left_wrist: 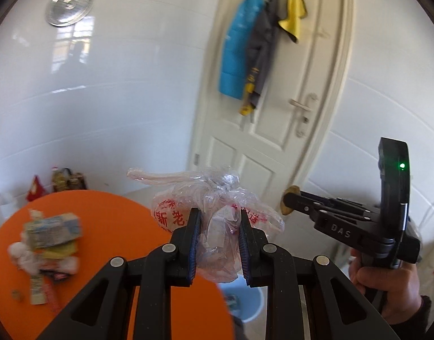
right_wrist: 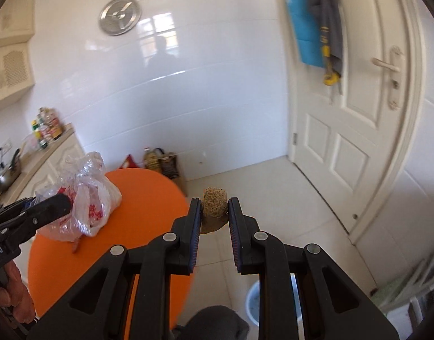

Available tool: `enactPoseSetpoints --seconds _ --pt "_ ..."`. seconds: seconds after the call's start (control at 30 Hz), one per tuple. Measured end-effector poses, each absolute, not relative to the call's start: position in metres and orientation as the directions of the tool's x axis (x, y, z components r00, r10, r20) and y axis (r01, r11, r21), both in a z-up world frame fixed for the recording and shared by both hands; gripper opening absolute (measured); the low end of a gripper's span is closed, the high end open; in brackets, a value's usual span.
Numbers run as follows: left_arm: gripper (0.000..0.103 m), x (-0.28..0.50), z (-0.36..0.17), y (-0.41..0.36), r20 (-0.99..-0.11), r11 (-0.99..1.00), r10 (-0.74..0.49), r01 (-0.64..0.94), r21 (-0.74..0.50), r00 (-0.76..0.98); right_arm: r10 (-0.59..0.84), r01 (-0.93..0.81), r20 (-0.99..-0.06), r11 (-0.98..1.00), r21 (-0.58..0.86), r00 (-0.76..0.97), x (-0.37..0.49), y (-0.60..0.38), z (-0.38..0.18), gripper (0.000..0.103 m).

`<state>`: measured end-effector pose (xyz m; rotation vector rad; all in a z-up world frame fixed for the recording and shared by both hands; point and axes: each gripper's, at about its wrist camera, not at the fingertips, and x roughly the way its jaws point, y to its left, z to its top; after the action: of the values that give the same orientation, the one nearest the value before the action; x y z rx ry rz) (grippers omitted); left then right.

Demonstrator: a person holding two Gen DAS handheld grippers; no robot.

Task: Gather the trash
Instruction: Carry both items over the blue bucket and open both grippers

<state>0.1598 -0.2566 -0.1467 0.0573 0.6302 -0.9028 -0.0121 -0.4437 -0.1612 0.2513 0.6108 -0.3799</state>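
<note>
The left gripper pinches a knotted clear plastic bag, light, soft and slippery; best held near the knot at 12 o'clock. The right gripper clamps a crumbly brown lump, above the blue bin at 6 o'clock.

Left gripper held up, jaws squeezed on a plastic bag, right gripper at its 3 o'clock, jaws pinching a brown lump
</note>
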Motion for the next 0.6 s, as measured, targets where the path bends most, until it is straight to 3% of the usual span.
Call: enactPoseSetpoints --seconds 0.27,0.6 --pt "0.021 0.155 -0.203 -0.344 -0.661 0.515 -0.713 0.814 -0.269 0.233 -0.321 0.575 -0.711 0.806 0.142 0.626 -0.047 -0.527 -0.230 0.019" --pt "0.022 0.169 -0.292 -0.399 -0.824 0.522 -0.565 0.793 -0.314 0.046 -0.229 0.673 -0.837 0.710 0.206 0.498 -0.064 -0.594 -0.334 0.019"
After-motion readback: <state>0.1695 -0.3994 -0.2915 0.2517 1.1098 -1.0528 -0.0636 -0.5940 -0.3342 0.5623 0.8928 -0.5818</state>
